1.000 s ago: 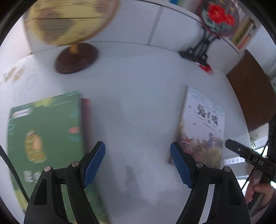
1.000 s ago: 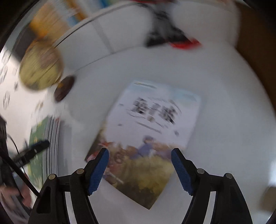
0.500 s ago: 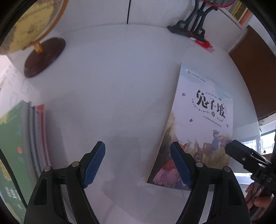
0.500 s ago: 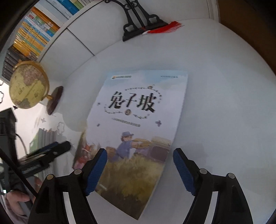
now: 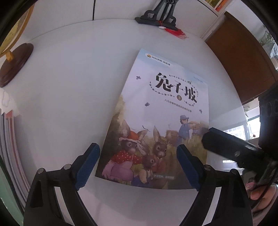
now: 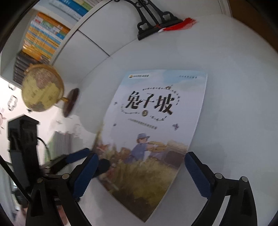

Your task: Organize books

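A picture book with rabbits and Chinese title (image 5: pixel 156 121) lies flat on the white table (image 5: pixel 69 78); it also shows in the right wrist view (image 6: pixel 152 132). My left gripper (image 5: pixel 138 166) is open, hovering over the book's near edge, empty. My right gripper (image 6: pixel 140 175) is open over the book's lower half, empty. The right gripper's black body (image 5: pixel 231 147) shows at the book's right side. The left gripper's blue-padded finger (image 6: pixel 76 156) shows at the book's left. A stack of books (image 5: pixel 12 147) lies at the far left.
A globe (image 6: pixel 41 88) on a dark wooden base (image 5: pixel 15 64) stands at the back left. A black ornamental stand (image 5: pixel 156 15) with a red tassel (image 5: pixel 175 33) stands at the back. A brown wooden panel (image 5: pixel 243 57) is at right. Shelved books (image 6: pixel 45 36) line the wall.
Both grippers moved toward the picture book; the left swung right from the book stack until the book lies between its fingers. The right came closer over it. Both stayed open.
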Tool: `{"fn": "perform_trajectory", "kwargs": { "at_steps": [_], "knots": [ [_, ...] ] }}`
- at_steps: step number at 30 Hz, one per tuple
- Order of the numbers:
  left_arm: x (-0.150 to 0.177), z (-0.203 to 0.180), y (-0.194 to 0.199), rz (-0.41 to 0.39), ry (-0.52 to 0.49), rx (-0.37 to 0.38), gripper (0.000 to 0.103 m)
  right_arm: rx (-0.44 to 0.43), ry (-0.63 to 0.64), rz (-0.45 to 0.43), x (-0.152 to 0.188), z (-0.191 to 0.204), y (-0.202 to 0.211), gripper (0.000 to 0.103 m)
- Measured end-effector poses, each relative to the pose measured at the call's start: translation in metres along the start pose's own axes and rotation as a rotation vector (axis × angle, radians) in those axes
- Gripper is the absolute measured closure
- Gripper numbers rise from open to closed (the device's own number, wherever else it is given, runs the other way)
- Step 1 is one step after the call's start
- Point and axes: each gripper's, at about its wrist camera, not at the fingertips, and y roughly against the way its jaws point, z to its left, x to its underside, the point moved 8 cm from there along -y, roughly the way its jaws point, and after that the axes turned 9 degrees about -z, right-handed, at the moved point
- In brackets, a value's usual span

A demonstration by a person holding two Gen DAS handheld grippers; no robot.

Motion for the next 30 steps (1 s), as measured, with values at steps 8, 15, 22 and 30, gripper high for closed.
{"fn": "perform_trajectory", "kwargs": {
  "at_steps": [8, 15, 22, 30],
  "knots": [
    [0.003, -0.003, 0.002, -0.007, 0.007, 0.005, 0.012, -0.071, -0.105, 0.008, -0.002, -0.003, 0.004, 0.002],
    [-0.005, -0.004, -0.006, -0.017, 0.066, 0.033, 0.002, -0.077, -0.068, 0.026, -0.001, -0.001, 0.003, 0.002],
    [-0.017, 0.003, -0.007, -0.072, 0.221, 0.075, 0.002, -0.066, -0.302, 0.069, -0.009, -0.029, 0.011, 0.002],
    [-0.014, 0.007, 0.0, -0.101, 0.211, 0.173, 0.002, -0.007, -0.213, 0.047, -0.019, -0.018, 0.0, 0.0]
  ]
}}
